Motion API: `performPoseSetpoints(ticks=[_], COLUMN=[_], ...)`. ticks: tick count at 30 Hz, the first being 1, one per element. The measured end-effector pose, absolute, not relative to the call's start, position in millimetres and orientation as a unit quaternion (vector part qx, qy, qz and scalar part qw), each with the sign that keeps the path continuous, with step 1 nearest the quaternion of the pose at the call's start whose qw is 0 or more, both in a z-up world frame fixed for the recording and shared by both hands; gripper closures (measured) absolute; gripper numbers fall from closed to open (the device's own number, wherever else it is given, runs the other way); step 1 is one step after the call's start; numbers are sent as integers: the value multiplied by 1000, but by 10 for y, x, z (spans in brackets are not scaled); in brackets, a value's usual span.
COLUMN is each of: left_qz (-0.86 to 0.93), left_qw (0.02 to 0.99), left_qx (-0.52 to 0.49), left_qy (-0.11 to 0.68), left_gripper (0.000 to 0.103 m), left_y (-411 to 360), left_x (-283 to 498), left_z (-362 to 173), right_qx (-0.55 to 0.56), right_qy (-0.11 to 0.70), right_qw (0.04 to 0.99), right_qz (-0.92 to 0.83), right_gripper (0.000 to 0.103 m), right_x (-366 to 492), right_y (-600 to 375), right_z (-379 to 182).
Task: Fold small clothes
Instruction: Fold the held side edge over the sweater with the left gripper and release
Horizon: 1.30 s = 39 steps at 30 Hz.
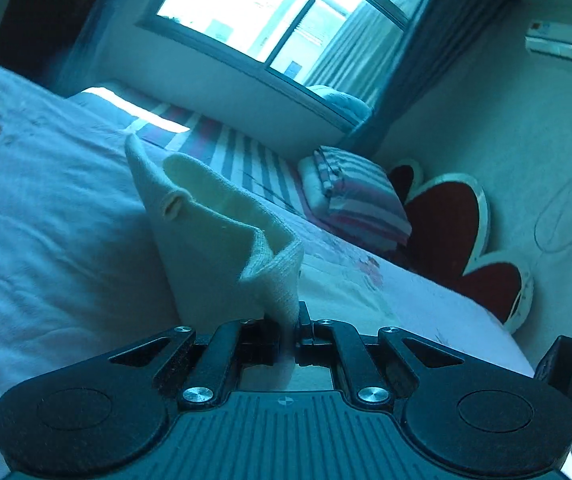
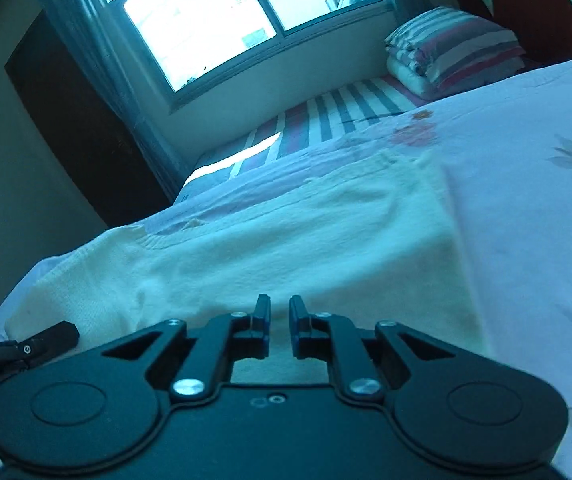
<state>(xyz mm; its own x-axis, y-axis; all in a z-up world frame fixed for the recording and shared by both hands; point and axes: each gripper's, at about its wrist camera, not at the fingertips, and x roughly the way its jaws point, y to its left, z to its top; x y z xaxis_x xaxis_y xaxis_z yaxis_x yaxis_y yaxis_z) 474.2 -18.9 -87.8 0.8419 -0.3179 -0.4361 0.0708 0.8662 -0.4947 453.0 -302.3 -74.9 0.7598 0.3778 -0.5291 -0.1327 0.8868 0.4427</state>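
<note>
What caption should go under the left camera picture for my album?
Left hand-held gripper pinches a cream garment and lifts its corner above the bed.

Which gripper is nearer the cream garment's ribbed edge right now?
Left. The left gripper is shut on the ribbed edge of the cream garment, lifting it off the bed. The right gripper is open, nothing between its fingers.

Cream knit garment (image 1: 214, 240) lies on bed, one edge lifted, apparently folding.
</note>
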Motion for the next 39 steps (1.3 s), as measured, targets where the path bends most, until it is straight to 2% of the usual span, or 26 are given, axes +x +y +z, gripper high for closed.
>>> performPoseSetpoints(ticks=[4,11,17,18,19,20,22,26,28,32,39], left_qz=[-143,-226,-229,-236,-253,-266,-271,-216,-163,-120,-118], left_qw=[930,907,897,895,890,889,895,912,923,911,909], left_qx=[-196,-151,-126,-125,-130,-137,-136,-192,-200,-222,-195], left_qy=[276,322,357,357,356,347,327,292,284,326,347], left_gripper=[97,97,95,89,61,40,39,39,39,39,39], left_y=[-686,-1573,-1832,-1818,-1778,-1734,-1563,-857,-538,-149,-306], left_x=[4862,4917,4807,4763,4707,4633,4488,4583,4811,5409,5802], left_z=[-740,-890,-1043,-1008,-956,-903,-803,-677,-704,-970,-1131], right_qx=[220,256,272,275,277,280,286,264,237,199,189], right_qy=[303,308,314,312,311,310,304,291,290,310,373], right_qw=[920,913,907,907,906,905,904,908,910,907,880], right_qz=[114,74,61,65,70,76,94,148,179,202,227], right_gripper=[90,86,81,80,80,79,77,60,60,61,61], right_x=[4387,4208,4113,4105,4102,4103,4123,4324,4524,4922,5368], right_y=[-3607,-4330,-4603,-4616,-4617,-4609,-4576,-4385,-4222,-3959,-3746], right_z=[-709,-854,-967,-960,-947,-931,-881,-717,-643,-636,-831])
